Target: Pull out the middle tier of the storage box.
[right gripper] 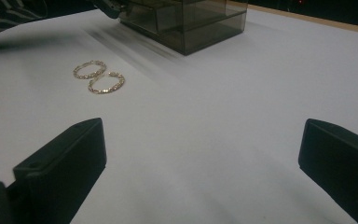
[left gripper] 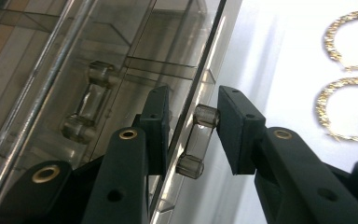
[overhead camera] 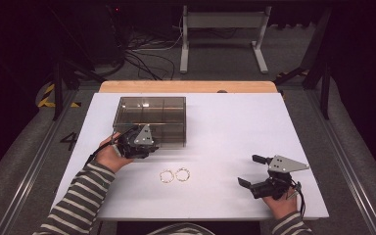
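A smoked clear drawer box (overhead camera: 150,113) stands at the table's back left. My left gripper (overhead camera: 146,145) is at the box's front left corner. In the left gripper view the gripper (left gripper: 193,130) has a clear bar handle (left gripper: 196,144) between its jaws. The right pad touches the handle's knob and the left pad lies against the smoked front panel, so it looks shut on the handle. Two gold hoops (overhead camera: 162,176) (overhead camera: 177,174) lie side by side on the white table in front of the box. My right gripper (overhead camera: 247,170) rests open near the front right edge with nothing between its jaws (right gripper: 200,158).
The white tabletop (overhead camera: 235,127) has bare room at the middle and right. The hoops (right gripper: 77,71) (right gripper: 95,88) lie ahead and left of the right gripper, with the box (right gripper: 191,23) beyond them. A table frame and cables stand on the floor behind.
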Available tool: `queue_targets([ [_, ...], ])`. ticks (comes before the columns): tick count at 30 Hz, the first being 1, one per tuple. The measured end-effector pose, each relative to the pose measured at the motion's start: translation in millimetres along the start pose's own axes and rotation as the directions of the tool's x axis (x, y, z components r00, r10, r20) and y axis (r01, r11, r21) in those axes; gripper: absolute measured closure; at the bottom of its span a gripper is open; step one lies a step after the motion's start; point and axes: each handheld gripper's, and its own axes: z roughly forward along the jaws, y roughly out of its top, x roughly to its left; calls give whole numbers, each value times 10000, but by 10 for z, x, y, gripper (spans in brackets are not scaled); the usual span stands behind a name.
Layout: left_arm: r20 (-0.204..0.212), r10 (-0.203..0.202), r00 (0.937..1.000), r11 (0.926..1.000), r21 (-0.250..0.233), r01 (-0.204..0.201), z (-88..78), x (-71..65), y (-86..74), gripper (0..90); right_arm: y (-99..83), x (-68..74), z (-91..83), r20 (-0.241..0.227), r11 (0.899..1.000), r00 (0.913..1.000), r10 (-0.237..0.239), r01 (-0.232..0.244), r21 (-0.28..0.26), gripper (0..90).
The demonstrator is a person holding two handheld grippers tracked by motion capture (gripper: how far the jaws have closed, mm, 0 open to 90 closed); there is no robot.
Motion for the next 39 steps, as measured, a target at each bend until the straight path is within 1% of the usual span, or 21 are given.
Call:
queue_targets([
  [1,32,40,10000,10000,-8,-40,-10,-6,0,657,0,-1,1,-2,10000,10000,11,-11,6,15],
  [4,138,-30,9999,9999,147,28,-36,-28,-1,656,0,-1,4,-16,10000,10000,10,-10,17,15],
  [6,204,-23,9998,9999,150,20,-50,-44,1,656,0,0,3,-12,10000,10000,16,-16,8,15],
  [10,293,90,9995,9997,243,-97,-75,-76,2,658,0,-2,1,-17,10000,10000,28,-28,-3,15],
  [11,328,51,9994,9997,256,-59,-76,-86,-3,658,0,-2,2,-10,10000,10000,22,-22,4,15],
  [13,372,95,9993,9994,321,-107,-84,-98,-11,658,0,0,2,-10,10000,10000,16,-16,4,15],
  [19,391,24,9992,9997,248,-34,-88,-143,-40,657,1,0,4,-14,10000,10000,2,-2,17,15],
  [26,400,21,9992,9998,216,-29,-75,-182,-34,661,1,1,5,-21,10000,10000,-10,10,28,15],
  [33,458,-46,9989,9998,206,37,-76,-178,-46,656,1,2,4,-26,10000,10000,-20,20,20,15],
  [34,523,-109,9986,9998,192,99,-79,-171,-46,648,1,2,4,-32,10000,10000,-22,22,20,15],
  [35,609,-234,9979,9996,161,225,-86,-163,-46,618,1,2,5,-29,10000,10000,-34,34,26,15],
  [39,723,-331,9968,9992,-195,346,-137,-143,-39,575,0,1,9,-28,10000,10000,-38,38,61,15],
])
